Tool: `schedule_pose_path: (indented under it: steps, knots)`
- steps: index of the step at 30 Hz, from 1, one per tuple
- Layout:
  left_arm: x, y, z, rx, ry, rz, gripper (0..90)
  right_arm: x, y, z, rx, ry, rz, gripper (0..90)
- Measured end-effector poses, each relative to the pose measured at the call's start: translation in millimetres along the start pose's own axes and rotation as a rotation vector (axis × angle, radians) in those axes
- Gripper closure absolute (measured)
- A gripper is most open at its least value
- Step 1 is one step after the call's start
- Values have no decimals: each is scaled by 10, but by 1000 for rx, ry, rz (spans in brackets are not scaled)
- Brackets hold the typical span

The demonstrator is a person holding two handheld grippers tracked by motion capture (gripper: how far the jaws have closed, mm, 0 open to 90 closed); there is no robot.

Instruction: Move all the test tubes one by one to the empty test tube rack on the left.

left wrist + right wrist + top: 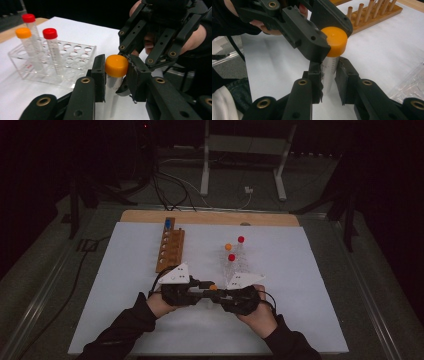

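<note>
Jaws of the left gripper (pixel 115 75) are closed on the orange cap (pixel 116 65), coaxial with the upright tube (pixel 330 72) clamped below by the right gripper (pixel 329 83).

Both grippers are built of matte black plastic. The left gripper (pixel 200 287) and the right gripper (pixel 220 295) each carry a pale grey three-cornered plate on top, marked with small dark dots. Their jaws hang on flat black link bars pinned with brass-coloured rivets, and some bars show rows of small holes. The jaw pads are blocky, with ragged, torn-looking lining at the inner edges. A thin black cable trails from each gripper. The person wears dark long sleeves (pixel 125 330).
</note>
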State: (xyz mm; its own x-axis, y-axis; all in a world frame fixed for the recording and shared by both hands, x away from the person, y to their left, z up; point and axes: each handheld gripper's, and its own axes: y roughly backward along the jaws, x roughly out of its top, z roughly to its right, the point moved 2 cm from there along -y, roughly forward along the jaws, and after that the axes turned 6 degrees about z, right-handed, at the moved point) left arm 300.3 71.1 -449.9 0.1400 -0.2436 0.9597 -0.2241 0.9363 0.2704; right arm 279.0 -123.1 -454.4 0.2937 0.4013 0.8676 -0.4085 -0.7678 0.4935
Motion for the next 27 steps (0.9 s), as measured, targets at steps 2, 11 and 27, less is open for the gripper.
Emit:
schedule_pose_path:
  steps: [2, 11, 27]
  knots:
    - [2, 3, -9, -1, 0, -2, 713, -1, 1, 2, 1, -2, 1, 742]
    - [63, 90, -84, 24, 2, 13, 717, -21, 21, 37, -20, -25, 16, 623]
    - [248, 339, -274, 114, 5, 52, 718, 3, 197, 132, -108, -72, 111, 269]
